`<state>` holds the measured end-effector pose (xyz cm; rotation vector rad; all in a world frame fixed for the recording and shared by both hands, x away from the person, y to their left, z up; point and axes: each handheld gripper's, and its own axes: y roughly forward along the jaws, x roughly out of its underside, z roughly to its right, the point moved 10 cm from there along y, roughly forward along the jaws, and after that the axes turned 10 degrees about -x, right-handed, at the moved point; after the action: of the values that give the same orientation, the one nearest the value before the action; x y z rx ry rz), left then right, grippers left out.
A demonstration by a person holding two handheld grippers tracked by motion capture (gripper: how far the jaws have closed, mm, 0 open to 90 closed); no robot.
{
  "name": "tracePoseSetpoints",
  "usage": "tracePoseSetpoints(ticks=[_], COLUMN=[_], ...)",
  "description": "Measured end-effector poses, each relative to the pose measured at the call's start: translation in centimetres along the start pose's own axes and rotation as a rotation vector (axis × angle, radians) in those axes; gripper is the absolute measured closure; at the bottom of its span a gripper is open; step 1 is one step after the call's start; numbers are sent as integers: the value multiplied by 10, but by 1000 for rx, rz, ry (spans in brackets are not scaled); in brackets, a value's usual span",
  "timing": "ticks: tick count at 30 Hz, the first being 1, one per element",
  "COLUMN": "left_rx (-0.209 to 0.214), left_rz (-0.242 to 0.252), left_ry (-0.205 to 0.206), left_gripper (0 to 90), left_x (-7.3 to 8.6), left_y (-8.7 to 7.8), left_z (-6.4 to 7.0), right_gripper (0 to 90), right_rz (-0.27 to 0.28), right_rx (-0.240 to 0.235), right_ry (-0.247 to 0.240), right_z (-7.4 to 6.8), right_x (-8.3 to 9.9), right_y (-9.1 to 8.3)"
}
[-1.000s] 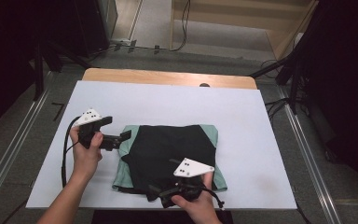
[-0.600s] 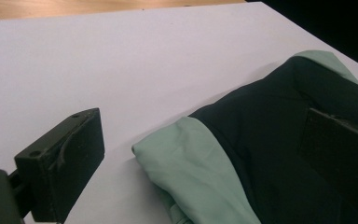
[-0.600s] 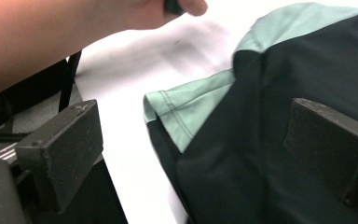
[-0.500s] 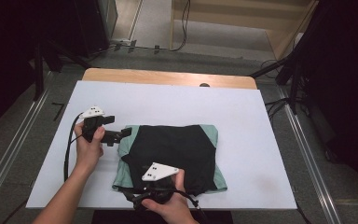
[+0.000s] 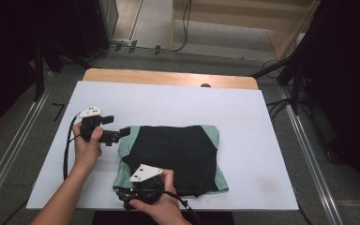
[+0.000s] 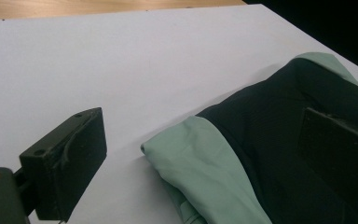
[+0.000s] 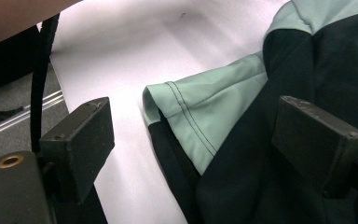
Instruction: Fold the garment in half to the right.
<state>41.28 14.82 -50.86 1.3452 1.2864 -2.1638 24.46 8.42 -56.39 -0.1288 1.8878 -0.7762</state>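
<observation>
Right tool [image 5: 127, 199] at bottom centre, jaws wide, straddling near-left corner of folded garment [image 5: 176, 157]. Soft, light, limp cloth; layers slip, so pinch stitched hem [image 7: 186, 116] through all plies. Left tool [image 5: 122, 135] mid-left, jaws wide at far-left corner. Garment centre-frame on white table [image 5: 243, 112].

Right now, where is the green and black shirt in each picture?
High view: the shirt lies folded at the table's near middle, between the left gripper and the right gripper.
Left gripper view: the shirt is at lower right.
Right gripper view: the shirt is at right, between the open jaws.
Shared landmark: the white table cover.
</observation>
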Motion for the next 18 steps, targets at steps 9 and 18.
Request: tracePoseSetpoints(ticks=[9,18], left_rx=[4,15], left_rz=[-11,-34], left_ry=[1,-9], left_gripper=[19,19], left_x=[2,6], left_y=[1,7], left_z=[0,1], right_gripper=[131,161], right_rz=[-47,-114], right_rx=[26,90], right_ry=[21,-19], right_z=[2,1], right_x=[6,12], right_y=[8,16])
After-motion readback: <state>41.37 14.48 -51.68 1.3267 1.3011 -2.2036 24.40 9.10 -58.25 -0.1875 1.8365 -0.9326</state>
